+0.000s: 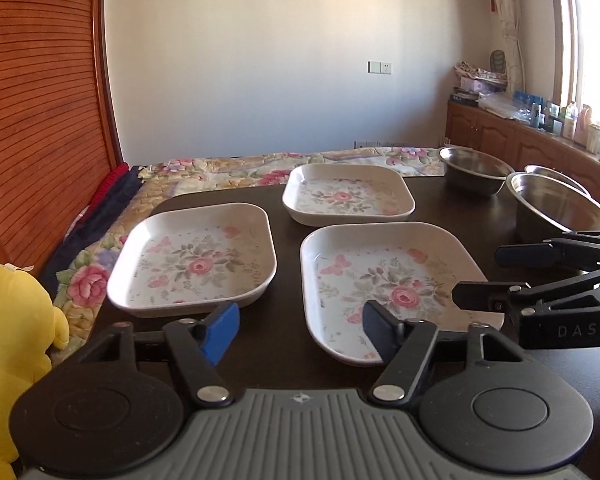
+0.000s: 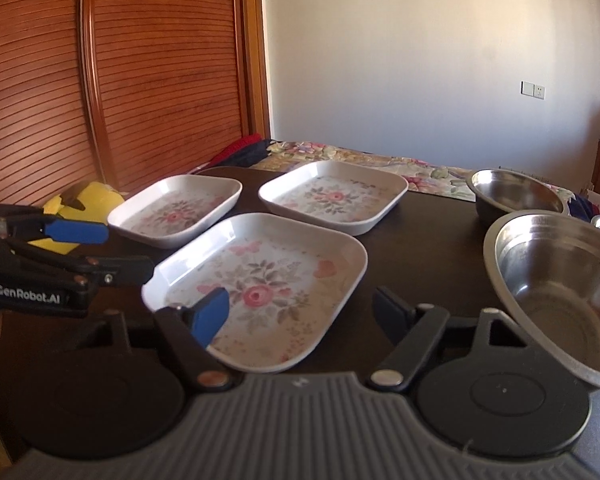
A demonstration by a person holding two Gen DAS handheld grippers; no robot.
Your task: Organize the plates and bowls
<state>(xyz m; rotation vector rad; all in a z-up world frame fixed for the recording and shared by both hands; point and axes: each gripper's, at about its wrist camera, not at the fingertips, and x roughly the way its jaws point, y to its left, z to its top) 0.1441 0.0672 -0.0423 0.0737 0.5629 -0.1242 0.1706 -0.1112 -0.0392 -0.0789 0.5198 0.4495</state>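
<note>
Three white square plates with a rose print lie on a dark table [image 1: 288, 216]: one at the left [image 1: 192, 264], one at the back [image 1: 348, 196], one nearest [image 1: 396, 288]. Three steel bowls stand at the right: a far one [image 1: 474, 168], a big near one [image 1: 560, 208], and a third's rim [image 1: 556, 172] behind it. My left gripper [image 1: 300, 332] hovers open over the nearest plate's left front corner, pads touching nothing. My right gripper [image 2: 300, 314] is open above that plate's [image 2: 260, 280] right front edge, beside the big bowl [image 2: 560, 292]. Each gripper shows in the other's view: the right one [image 1: 478, 274] and the left one [image 2: 124, 252].
A yellow plush toy [image 1: 12, 340] sits at the table's left front. A floral bedspread [image 1: 228, 172] lies beyond the table's far edge. A slatted wooden door [image 1: 40, 120] is on the left. A wooden cabinet [image 1: 540, 140] with bottles runs under the window on the right.
</note>
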